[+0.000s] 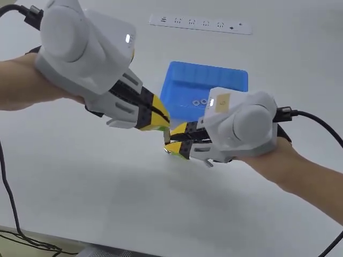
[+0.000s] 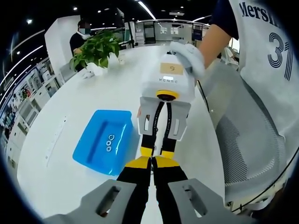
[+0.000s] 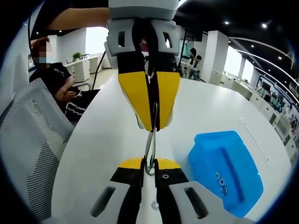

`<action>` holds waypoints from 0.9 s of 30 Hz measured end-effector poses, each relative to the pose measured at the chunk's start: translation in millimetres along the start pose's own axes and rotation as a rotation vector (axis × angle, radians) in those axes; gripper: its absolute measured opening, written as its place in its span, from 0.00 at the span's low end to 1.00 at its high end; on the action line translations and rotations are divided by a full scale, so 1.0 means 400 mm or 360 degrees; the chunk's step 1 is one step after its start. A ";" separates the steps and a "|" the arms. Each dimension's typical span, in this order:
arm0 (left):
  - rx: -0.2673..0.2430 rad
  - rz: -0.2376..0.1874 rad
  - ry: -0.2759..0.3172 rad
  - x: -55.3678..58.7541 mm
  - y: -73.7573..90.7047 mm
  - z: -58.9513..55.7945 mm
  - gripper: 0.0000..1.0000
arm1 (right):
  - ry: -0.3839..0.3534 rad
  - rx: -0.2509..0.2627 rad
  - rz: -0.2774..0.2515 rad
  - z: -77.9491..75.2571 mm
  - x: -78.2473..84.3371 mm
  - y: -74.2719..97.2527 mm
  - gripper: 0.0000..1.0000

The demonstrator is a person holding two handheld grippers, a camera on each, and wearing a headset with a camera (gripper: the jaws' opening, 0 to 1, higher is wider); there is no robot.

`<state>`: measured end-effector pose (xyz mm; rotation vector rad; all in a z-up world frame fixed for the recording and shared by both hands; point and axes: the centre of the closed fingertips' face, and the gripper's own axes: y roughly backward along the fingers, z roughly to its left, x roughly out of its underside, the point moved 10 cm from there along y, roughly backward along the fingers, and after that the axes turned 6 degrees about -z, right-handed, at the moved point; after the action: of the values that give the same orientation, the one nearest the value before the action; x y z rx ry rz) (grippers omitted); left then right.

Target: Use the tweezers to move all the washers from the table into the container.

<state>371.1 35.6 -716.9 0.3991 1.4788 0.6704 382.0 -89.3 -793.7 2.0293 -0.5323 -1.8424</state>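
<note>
1. The left tool (image 3: 152, 126) comes in from the upper left of the head view. Its yellow-tipped jaws are pressed together on one end of the tweezers (image 3: 150, 145)
2. The right tool (image 3: 149, 164) meets it tip to tip from the lower right. Its jaws are drawn in on the rounded end of the same tweezers, with only a thin slit between them
3. The tweezers are a thin metal pair, running straight from one tool to the other and gripped at both ends
4. The container (image 3: 236, 151), a shallow blue tray, lies flat on the white desk (image 3: 93, 149). In the head view it is just beyond the meeting tips
5. Three washers (image 3: 220, 182) lie in a short row on the container's floor, close to one another
6. A small ring (image 3: 154, 204) lies on the desk below the right tool, seen between its jaws in the right gripper view. It looks like a washer but is too small to be sure
7. A white power strip (image 1: 201, 24) lies farther back on the desk, well apart from the container
8. A potted plant (image 2: 96, 49) stands at the desk's far end, and a mesh chair (image 3: 28, 154) is beside the desk
</note>
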 end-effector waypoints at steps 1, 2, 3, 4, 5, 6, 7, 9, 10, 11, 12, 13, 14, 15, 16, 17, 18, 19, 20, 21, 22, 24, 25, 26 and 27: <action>0.0002 0.0003 -0.0002 0.000 0.000 0.000 0.06 | 0.0006 0.0002 0.0002 0.001 0.000 0.000 0.09; 0.0006 0.0007 -0.0005 -0.001 0.001 -0.002 0.06 | 0.0008 0.0003 0.0004 0.001 -0.001 -0.001 0.09; 0.0008 0.0008 -0.0006 -0.002 0.001 -0.003 0.06 | 0.0014 0.0005 0.0007 0.003 -0.001 0.000 0.09; 0.0012 0.0011 -0.0010 -0.003 0.001 -0.005 0.06 | 0.0015 0.0007 0.0008 0.003 -0.002 0.000 0.09; 0.0015 0.0013 -0.0012 -0.004 0.001 -0.007 0.06 | 0.0020 0.0015 0.0014 0.003 -0.002 0.001 0.09; 0.0016 0.0014 -0.0015 -0.004 0.001 -0.008 0.06 | 0.0024 0.0019 0.0017 0.003 -0.002 0.002 0.09; 0.0017 0.0013 -0.0018 -0.006 0.002 -0.010 0.06 | 0.0025 0.0024 0.0018 0.003 -0.003 0.003 0.09; 0.0016 0.0006 -0.0017 -0.009 0.005 -0.011 0.06 | 0.0025 0.0025 0.0013 0.004 -0.007 0.006 0.09; 0.0016 0.0005 -0.0018 -0.011 0.007 -0.012 0.06 | 0.0031 0.0026 0.0013 0.004 -0.009 0.008 0.09; 0.0016 0.0004 -0.0022 -0.013 0.009 -0.013 0.06 | 0.0034 0.0027 0.0012 0.005 -0.011 0.010 0.09; 0.0017 0.0002 -0.0024 -0.017 0.012 -0.013 0.06 | 0.0035 0.0028 0.0008 0.005 -0.014 0.012 0.09; 0.0018 0.0002 -0.0032 -0.021 0.015 -0.015 0.06 | 0.0039 0.0031 0.0005 0.005 -0.019 0.014 0.09; 0.0020 0.0002 -0.0035 -0.024 0.018 -0.015 0.06 | 0.0042 0.0032 0.0003 0.005 -0.022 0.016 0.09; 0.0021 0.0001 -0.0040 -0.029 0.021 -0.015 0.06 | 0.0047 0.0035 0.0001 0.006 -0.027 0.019 0.09; 0.0020 0.0000 -0.0043 -0.031 0.022 -0.015 0.06 | 0.0049 0.0037 -0.0001 0.005 -0.031 0.021 0.09; 0.0022 -0.0002 -0.0049 -0.037 0.026 -0.016 0.06 | 0.0051 0.0038 -0.0004 0.005 -0.034 0.024 0.09; 0.0025 -0.0003 -0.0053 -0.041 0.029 -0.016 0.06 | 0.0051 0.0041 -0.0007 0.005 -0.038 0.028 0.09; 0.0023 -0.0004 -0.0067 -0.048 0.032 -0.016 0.06 | 0.0054 0.0046 -0.0013 0.004 -0.042 0.033 0.09; 0.0025 -0.0005 -0.0072 -0.054 0.035 -0.016 0.06 | 0.0058 0.0050 -0.0015 0.003 -0.046 0.037 0.09; 0.0026 -0.0010 -0.0084 -0.061 0.038 -0.016 0.06 | 0.0063 0.0060 -0.0019 0.002 -0.051 0.044 0.09; 0.0022 -0.0013 -0.0093 -0.066 0.040 -0.014 0.06 | 0.0065 0.0067 -0.0022 0.000 -0.055 0.049 0.09; 0.0020 -0.0017 -0.0109 -0.078 0.043 -0.010 0.06 | 0.0072 0.0087 -0.0028 -0.005 -0.061 0.059 0.09; 0.0018 -0.0016 -0.0116 -0.083 0.044 -0.008 0.06 | 0.0076 0.0096 -0.0030 -0.008 -0.064 0.063 0.09; 0.0018 -0.0016 -0.0128 -0.091 0.045 -0.005 0.06 | 0.0081 0.0106 -0.0032 -0.012 -0.068 0.070 0.09; 0.0014 -0.0015 -0.0142 -0.096 0.046 -0.003 0.06 | 0.0084 0.0112 -0.0033 -0.015 -0.070 0.074 0.09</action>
<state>368.3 25.0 -675.7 0.4234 1.3988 0.6306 384.1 -101.2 -754.2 2.1308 -0.5711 -1.8003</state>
